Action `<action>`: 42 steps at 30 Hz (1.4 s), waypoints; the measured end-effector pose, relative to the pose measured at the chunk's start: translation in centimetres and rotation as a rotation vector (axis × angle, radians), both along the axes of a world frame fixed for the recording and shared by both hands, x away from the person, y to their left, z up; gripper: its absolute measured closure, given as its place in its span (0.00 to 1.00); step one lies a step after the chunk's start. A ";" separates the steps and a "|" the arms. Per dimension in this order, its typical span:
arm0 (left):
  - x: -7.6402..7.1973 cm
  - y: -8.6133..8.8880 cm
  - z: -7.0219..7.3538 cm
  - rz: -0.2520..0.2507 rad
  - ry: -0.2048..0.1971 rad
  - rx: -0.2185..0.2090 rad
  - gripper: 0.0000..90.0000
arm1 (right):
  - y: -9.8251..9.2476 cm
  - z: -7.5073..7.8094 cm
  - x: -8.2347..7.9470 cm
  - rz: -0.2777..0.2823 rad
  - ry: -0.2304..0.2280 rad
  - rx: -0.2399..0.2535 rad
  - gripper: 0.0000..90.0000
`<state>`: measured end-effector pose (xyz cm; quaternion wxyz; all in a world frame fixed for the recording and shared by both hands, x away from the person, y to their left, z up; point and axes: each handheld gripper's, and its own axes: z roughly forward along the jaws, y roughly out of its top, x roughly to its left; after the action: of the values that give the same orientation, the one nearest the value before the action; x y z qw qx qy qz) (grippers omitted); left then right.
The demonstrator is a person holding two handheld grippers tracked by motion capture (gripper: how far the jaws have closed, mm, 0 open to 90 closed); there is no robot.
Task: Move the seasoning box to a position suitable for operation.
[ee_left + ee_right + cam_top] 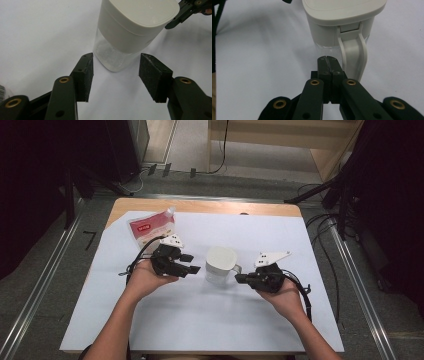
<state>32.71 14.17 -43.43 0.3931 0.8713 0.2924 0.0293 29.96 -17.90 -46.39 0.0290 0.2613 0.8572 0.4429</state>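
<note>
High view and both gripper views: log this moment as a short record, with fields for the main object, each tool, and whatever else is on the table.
main object: white lidded jug with clear lower body and handle, upright on the white sheet
left tool: open, jaws either side of the jug's base, not touching
right tool: shut, empty, tips beside the handle
other item: red and white pouch, lying behind the left hand

Table (200, 206): white sheet (200, 320), jug (220, 266), pouch (150, 229).
</note>
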 end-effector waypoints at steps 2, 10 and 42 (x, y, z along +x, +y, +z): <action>0.0 0.1 0.0 0.002 0.000 -0.004 0.50 | 0.2 -0.3 0.2 -0.006 0.013 -0.004 1.00; -0.2 0.3 -0.3 0.013 0.005 -0.016 0.48 | 0.6 -0.9 0.7 0.001 0.020 -0.024 1.00; -0.3 -0.8 -0.2 -0.008 -0.028 -0.043 0.31 | -1.7 -1.6 3.4 -0.072 0.031 -0.015 1.00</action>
<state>32.37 13.35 -43.68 0.4159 0.8633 0.2838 0.0335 33.36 -19.56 -47.96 0.0337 0.2988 0.8509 0.4308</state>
